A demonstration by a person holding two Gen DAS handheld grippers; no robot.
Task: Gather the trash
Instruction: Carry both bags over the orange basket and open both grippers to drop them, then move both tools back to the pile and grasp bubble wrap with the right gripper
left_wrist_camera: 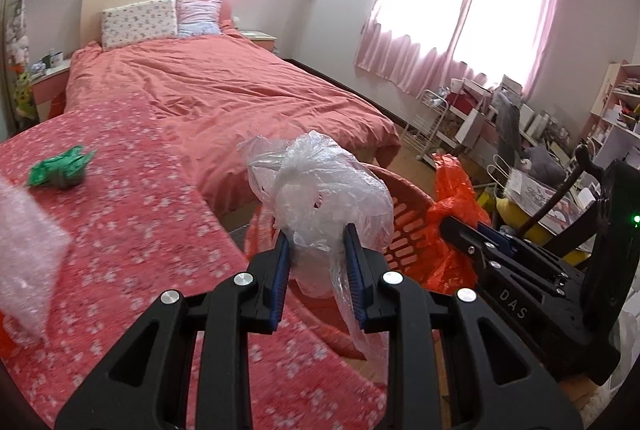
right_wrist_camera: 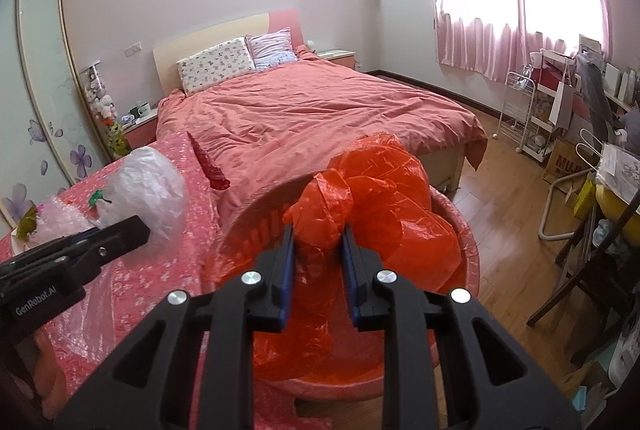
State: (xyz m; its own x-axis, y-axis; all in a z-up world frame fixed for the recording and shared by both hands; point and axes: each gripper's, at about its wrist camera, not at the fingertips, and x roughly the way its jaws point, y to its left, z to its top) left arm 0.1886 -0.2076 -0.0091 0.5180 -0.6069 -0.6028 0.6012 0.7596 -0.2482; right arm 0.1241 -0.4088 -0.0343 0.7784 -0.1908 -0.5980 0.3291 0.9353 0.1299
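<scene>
Left wrist view: the left gripper [left_wrist_camera: 316, 254] was clamped on a crumpled clear plastic bag [left_wrist_camera: 320, 186], which bulged up and out from between its blue pads at frame centre, a loose tail hanging below the right pad. Behind and below the bag sat the pink basket [left_wrist_camera: 404, 226], slotted wall visible at centre right. The bag appeared held over or just beside the basket's near rim; which one could not be told.

Right wrist view: the right gripper [right_wrist_camera: 318, 258] was closed on a bunched orange plastic bag [right_wrist_camera: 380, 198], the bulk of it billowing above the pads and spilling down into the basket [right_wrist_camera: 468, 234] at frame centre. The bag looked to be inside or lining the basket rather than clear of it.

Progress, as judged: roughly midway. Two pieces were in hand at the basket, neither let go.

Remaining on the floral-covered counter [left_wrist_camera: 132, 230]: a green crumpled wrapper [left_wrist_camera: 60, 170] at centre left of the left wrist view, well apart from both grippers; bubble wrap [left_wrist_camera: 28, 258] at the left edge, blurred; a yellowish scrap [right_wrist_camera: 26, 224] at far left of the right wrist view, too small to identify. The bed [left_wrist_camera: 224, 86] beyond carried no obvious trash.
</scene>
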